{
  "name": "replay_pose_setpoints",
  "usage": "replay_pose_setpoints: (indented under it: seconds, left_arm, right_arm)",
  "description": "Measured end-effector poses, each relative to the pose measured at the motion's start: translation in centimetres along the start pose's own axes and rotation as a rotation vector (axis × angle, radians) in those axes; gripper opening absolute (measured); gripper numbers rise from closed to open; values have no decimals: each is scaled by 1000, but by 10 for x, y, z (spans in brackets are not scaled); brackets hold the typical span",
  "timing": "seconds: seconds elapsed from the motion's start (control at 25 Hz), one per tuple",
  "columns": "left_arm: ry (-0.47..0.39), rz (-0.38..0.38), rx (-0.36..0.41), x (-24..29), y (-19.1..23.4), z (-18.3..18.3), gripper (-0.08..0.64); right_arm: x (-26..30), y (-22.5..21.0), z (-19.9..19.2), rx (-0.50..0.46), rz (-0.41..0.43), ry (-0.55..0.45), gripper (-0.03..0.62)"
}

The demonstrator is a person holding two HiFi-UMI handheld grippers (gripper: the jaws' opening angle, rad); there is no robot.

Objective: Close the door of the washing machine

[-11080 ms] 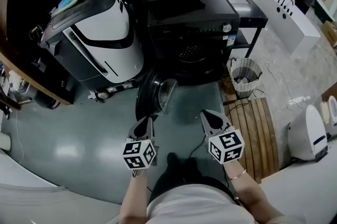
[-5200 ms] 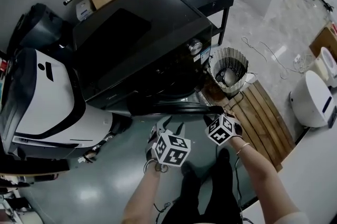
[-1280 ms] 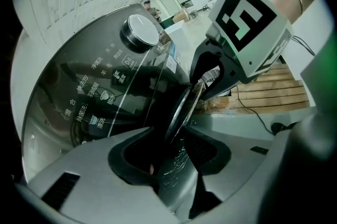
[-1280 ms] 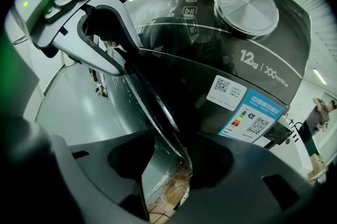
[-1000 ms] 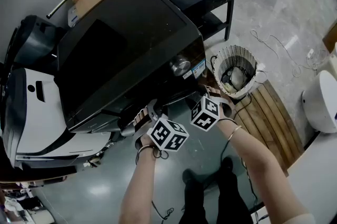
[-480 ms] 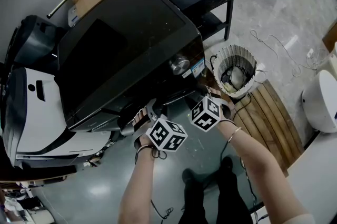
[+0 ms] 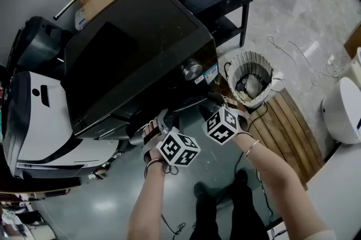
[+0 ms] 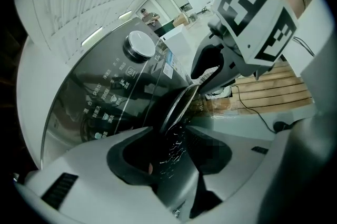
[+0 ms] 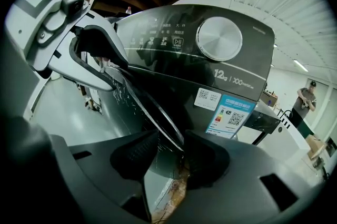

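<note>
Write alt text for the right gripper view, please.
The right gripper, jaws just closing, straddles the rim of the washer door. At upper left the left gripper, its jaws lately opened wider, straddles the same rim. Behind stand the dark panel with a silver knob and, far right, a person.

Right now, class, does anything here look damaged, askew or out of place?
Yes. The door of the washing machine hangs open off the front instead of lying shut, and its clear pane bears a patch of fine white scratches near the rim, which looks like wear.
</note>
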State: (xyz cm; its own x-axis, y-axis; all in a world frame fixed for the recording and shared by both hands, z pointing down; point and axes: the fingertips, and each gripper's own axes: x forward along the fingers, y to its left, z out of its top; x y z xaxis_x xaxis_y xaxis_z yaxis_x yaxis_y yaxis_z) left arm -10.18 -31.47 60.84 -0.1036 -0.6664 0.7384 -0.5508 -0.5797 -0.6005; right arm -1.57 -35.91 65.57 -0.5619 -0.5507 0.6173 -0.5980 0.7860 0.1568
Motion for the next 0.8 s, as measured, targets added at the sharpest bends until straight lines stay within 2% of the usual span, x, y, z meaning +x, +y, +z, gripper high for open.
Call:
replay_pose_setpoints:
  seconds: [0.2, 0.56, 0.8]
  left_arm:
    - [-19, 15, -28, -22, 0, -3, 202]
    - [-48, 60, -123, -76, 1, -26, 176]
    - [-82, 79, -218, -117, 1, -42, 149]
  right_arm:
    - [-23, 7, 8, 13, -16, -21, 144]
    - [-75, 30, 28, 29, -23, -55, 122]
    - [-119, 49, 44, 132, -41, -101, 103]
